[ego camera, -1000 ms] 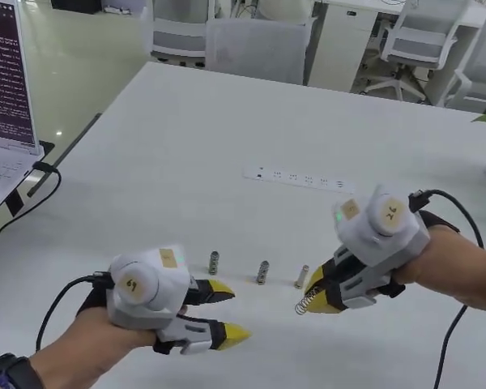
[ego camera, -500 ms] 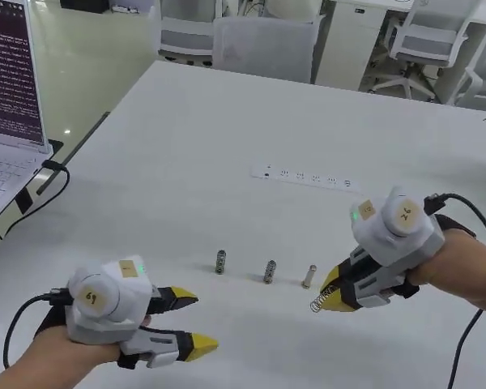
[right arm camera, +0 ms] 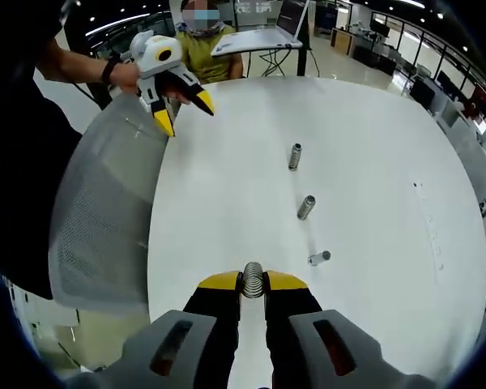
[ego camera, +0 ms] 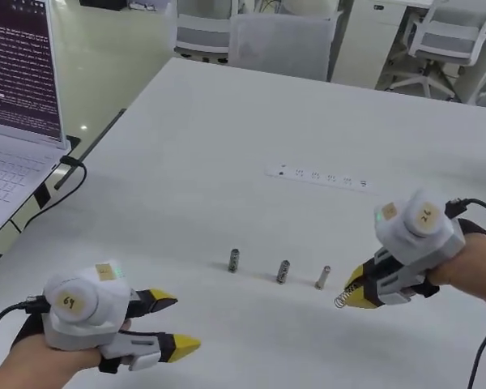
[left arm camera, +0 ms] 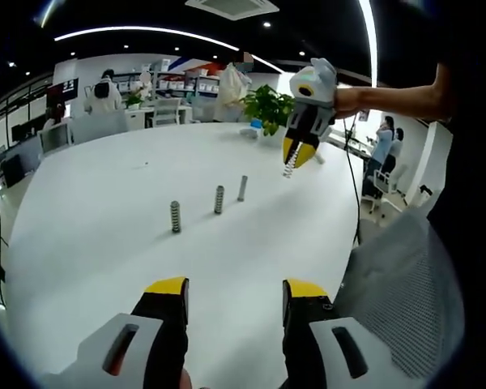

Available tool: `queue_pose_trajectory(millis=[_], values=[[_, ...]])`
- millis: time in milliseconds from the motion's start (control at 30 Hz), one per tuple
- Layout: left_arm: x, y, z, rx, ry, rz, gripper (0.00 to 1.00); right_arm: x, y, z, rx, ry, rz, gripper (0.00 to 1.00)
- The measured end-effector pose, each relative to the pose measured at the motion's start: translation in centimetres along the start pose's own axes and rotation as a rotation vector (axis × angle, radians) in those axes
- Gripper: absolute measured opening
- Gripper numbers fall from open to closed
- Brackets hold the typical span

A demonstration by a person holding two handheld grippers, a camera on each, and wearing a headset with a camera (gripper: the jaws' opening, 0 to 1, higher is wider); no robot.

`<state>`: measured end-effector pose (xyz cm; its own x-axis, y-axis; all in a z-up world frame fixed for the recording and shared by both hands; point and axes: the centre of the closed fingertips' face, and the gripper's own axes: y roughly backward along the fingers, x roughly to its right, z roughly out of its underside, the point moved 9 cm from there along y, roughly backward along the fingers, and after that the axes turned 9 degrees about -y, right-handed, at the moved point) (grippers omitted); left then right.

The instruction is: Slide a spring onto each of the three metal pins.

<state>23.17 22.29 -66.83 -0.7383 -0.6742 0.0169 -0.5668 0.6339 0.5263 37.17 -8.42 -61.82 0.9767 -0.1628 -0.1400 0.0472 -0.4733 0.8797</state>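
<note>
Spring (ego camera: 343,301) is clamped between the closed jaws of the right gripper (ego camera: 360,293), with its free end sticking out past the yellow tips. The right gripper view shows the coil end-on, pinched between both tips. The spring hangs just to the right of the bare pin (ego camera: 322,278), with a small gap between them and no contact.

The bare pin is the right-hand one in a row of three standing near the near edge of the surface (ego camera: 227,138), about mid-width. The middle pin (ego camera: 283,271) and the left pin (ego camera: 234,260) each have a coil around them. The pins are evenly spaced and not touching each other.

The left gripper (ego camera: 178,322) is toward the near-left corner, well apart from the row. Its jaws are open with nothing between them and point roughly at the pins. In the left gripper view the surface shows between the two tips and the row sits ahead of them.

A power strip (ego camera: 322,177) lies flat beyond the row, toward the far edge. An open laptop (ego camera: 16,89) stands at the left edge with its screen lit, and a black cable (ego camera: 65,182) runs from its side.
</note>
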Motion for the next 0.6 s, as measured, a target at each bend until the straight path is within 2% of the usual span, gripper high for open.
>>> queue_pose_trajectory(millis=[267, 600], values=[[-0.1, 0.6, 0.4, -0.005, 0.01, -0.024, 0.4, 2.1, 0.1, -0.4, -0.012, -0.009, 0.022, 0.08], [-0.2, 1.3, 0.5, 0.013, 0.032, -0.058, 0.42, 4.1, -0.2, -1.5, -0.039, 0.009, 0.044, 0.08]])
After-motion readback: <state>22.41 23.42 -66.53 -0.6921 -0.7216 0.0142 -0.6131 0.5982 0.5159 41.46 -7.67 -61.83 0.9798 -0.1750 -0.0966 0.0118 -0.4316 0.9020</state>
